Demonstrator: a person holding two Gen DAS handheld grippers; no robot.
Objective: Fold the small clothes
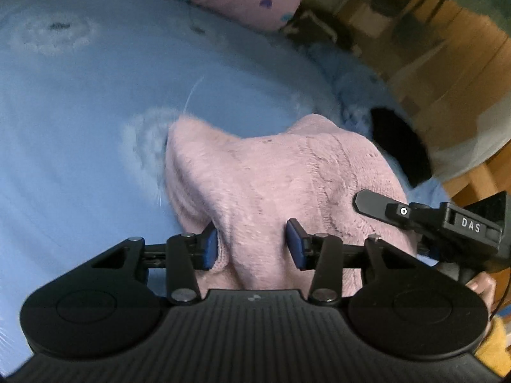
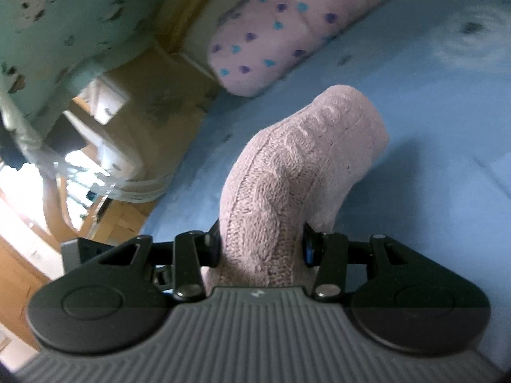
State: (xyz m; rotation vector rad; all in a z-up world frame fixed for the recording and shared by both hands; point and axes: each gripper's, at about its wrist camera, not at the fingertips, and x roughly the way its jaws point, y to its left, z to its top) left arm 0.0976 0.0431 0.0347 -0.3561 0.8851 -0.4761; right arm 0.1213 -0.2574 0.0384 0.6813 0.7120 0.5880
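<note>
Left wrist view: the left hand-held gripper (image 1: 252, 244) pinches a bunched edge of the pink knit garment (image 1: 255, 175) between its blue pads. The garment runs forward and away from the jaws, lifted above the blue bed sheet (image 1: 80, 111). The right hand-held gripper (image 1: 424, 220) sits just to the right at the same near edge, so both are equally close. A dark object (image 1: 399, 143) beyond the garment is too blurred to identify.

Right wrist view: the right hand-held gripper (image 2: 260, 245) is clamped on the pink knit garment (image 2: 287, 172), whose long axis arcs up and forward over the blue bed sheet (image 2: 415, 127). A heart-print pillow (image 2: 287, 32) lies beyond. The pads are largely hidden by the knit.
</note>
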